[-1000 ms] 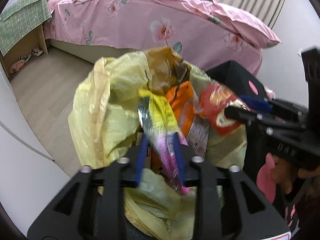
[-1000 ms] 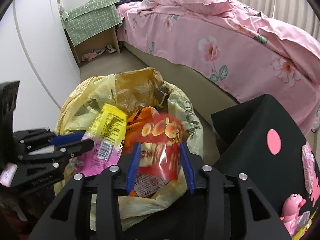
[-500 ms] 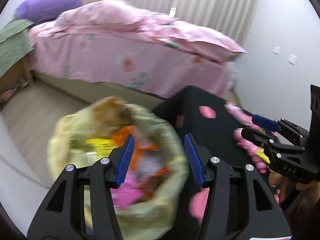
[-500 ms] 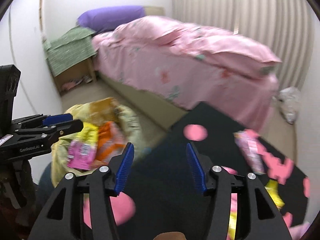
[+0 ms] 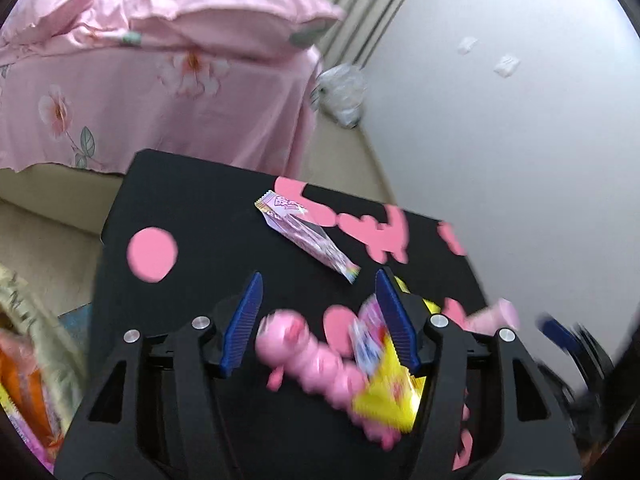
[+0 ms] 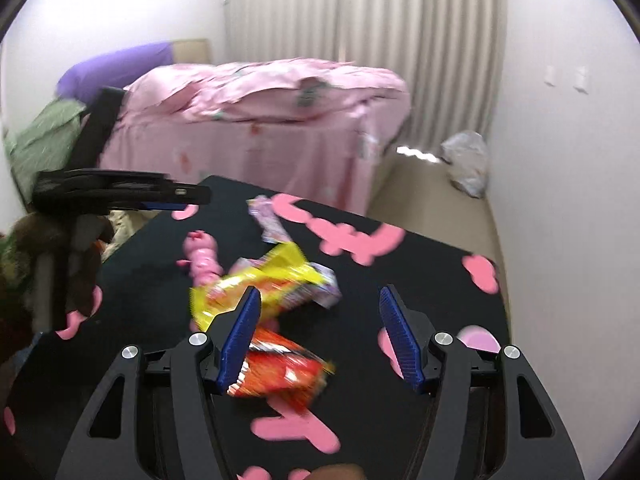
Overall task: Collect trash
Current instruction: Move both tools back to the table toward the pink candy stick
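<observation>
My left gripper [image 5: 320, 320] hangs over the black table [image 5: 192, 208], its jaws opening and gripping nothing. Below it lie a pink toy [image 5: 316, 356] and a yellow wrapper [image 5: 384, 396]; a pink wrapper [image 5: 304, 236] lies farther back. The yellow trash bag [image 5: 28, 320] with wrappers inside shows at the left edge. My right gripper [image 6: 320, 336] is above the same table [image 6: 420, 280], jaws also opening, nothing gripped. A red-orange wrapper [image 6: 284, 372] lies under its left finger, with the yellow wrapper [image 6: 256, 284], the pink toy [image 6: 202, 258] and the pink wrapper [image 6: 272, 220] beyond. The left gripper [image 6: 120, 194] appears at the left.
A bed with a pink floral cover [image 5: 120, 92] stands behind the table. A white plastic bag [image 6: 468, 160] lies on the floor by the curtain and wall. The right gripper [image 5: 560, 332] shows blurred at the right edge. The white wall runs along the right.
Both grippers let their wrappers go into the yellow bag, opened wide, and swung right from the bag to above the black table.
</observation>
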Tool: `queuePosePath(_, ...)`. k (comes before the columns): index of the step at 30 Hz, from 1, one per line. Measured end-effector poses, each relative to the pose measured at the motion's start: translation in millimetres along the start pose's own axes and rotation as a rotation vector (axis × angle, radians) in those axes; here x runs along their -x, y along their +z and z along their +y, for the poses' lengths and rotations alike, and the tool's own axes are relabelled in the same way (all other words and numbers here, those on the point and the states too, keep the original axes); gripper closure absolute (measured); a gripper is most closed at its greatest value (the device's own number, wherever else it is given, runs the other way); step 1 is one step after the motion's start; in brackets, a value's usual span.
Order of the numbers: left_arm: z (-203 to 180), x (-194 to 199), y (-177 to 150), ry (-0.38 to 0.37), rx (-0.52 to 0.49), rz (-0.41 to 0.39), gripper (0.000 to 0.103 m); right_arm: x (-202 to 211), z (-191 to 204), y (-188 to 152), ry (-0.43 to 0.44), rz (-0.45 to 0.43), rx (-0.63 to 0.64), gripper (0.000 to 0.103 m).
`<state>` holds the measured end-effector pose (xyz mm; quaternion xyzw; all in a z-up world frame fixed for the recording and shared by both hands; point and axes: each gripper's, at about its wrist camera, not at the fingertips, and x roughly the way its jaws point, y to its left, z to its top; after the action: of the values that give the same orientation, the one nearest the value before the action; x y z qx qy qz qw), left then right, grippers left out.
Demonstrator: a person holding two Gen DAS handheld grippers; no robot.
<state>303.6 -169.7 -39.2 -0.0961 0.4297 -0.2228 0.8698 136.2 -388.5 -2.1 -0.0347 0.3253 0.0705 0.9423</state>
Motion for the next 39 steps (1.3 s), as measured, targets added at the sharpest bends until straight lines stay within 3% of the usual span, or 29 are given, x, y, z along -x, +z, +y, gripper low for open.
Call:
queuePosePath(5, -26.1, -61.6, 13.0, 0.201, -0.085, 0.099, 0.047, 1.5, -25.0, -26.8, -0.053, -0.015, -0.090, 0.045)
queuePosePath(8, -19.8, -88.9, 17.4, 0.233, -0.036, 0.160, 0.050, -2.6, -34.0, -37.7, -0.048, -0.026, -0.147, 0.045)
queuePosePath(10, -22.0, -97.3, 23.6, 0.251, -0.057, 0.149, 0.068, -5.3, -35.7, -42.9, -0.049, -0.026, -0.157, 0.045)
queuePosePath(11, -22.8, -98.6, 24.0, 0.246, -0.065, 0.155, 0.082, -7.1, -34.4, -45.3, -0.048, -0.025, -0.157, 0.045)
queuePosePath(12, -22.6, -97.6, 23.5, 0.223, -0.070, 0.152, 0.090, -9.8, -32.0, -47.1, -0.046, -0.024, -0.154, 0.045)
queuePosePath(14, -22.5, -91.4, 21.7, 0.200, -0.084, 0.145, 0.098, -12.1, -27.0, -50.1, -0.036, -0.017, -0.141, 0.045)
queuePosePath(19, -26.3, -27.2, 4.5, 0.096, -0.130, 0.052, 0.098, -14.0, -19.9, -56.0, -0.022, 0.002, -0.125, 0.045)
queuePosePath(22, -28.3, 15.4, -17.3, 0.044, -0.150, 0.046, 0.098, -14.7, -12.9, -57.0, -0.007, 0.013, -0.118, 0.045)
queuePosePath(26, -27.8, 46.9, -46.1, -0.036, -0.164, 0.128, 0.097, -15.4, 4.5, -52.7, 0.007, 0.031, -0.087, 0.045)
queuePosePath(31, -18.1, 71.5, -97.3, -0.053, -0.209, 0.233, 0.097, -27.4, 23.7, -37.3, 0.044, 0.062, -0.093, 0.045)
queuePosePath(37, -3.5, 96.4, -138.5, -0.090, -0.239, 0.279, 0.096, -59.9, 26.2, -16.7, 0.094, 0.096, -0.265, 0.045)
queuePosePath(39, 1.3, 98.0, -143.0, -0.080, -0.224, 0.269, 0.089, -74.6, 26.1, -12.2, 0.083, 0.111, -0.316, 0.045)
